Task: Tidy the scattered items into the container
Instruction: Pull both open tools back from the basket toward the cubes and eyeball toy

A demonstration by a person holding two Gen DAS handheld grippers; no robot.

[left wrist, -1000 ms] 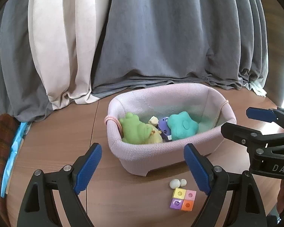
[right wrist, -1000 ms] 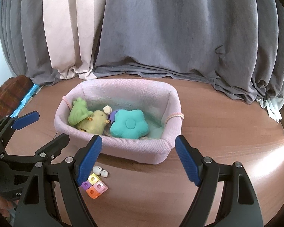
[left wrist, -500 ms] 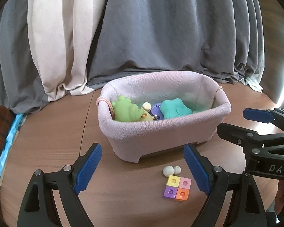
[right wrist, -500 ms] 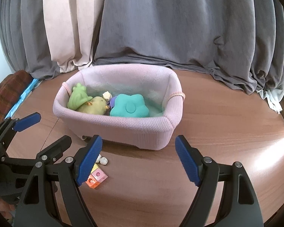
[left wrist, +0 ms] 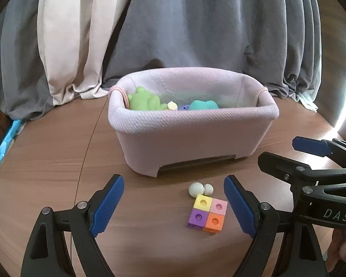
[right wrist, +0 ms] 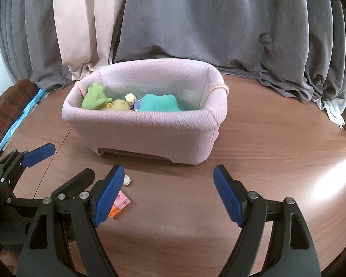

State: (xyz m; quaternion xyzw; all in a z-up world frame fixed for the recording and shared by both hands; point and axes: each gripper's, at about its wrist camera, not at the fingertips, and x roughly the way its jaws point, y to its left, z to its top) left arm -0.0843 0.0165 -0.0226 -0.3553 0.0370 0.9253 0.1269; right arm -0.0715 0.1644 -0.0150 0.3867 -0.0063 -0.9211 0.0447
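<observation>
1. Left wrist view: left tool wide open, nothing btwn pads, low over wooden desk. The 4-colour block square (yellow, pink, purple, orange) lies whole on desk btwn the pads, nearer the right one; two white balls touch its far edge.
2. Same view: right tool comes in from right edge, also open, empty.
3. Right wrist view: right tool wide, empty. Block square mostly hidden behind its left pad; only pink + orange show, one white ball.
4. Pink fabric basket stands just beyond blocks. This view sees deeper in: green frog toy, yellow duck, teal flower toy. Left view shows only their tops over rim.
5. Grey + cream curtains behind desk.
</observation>
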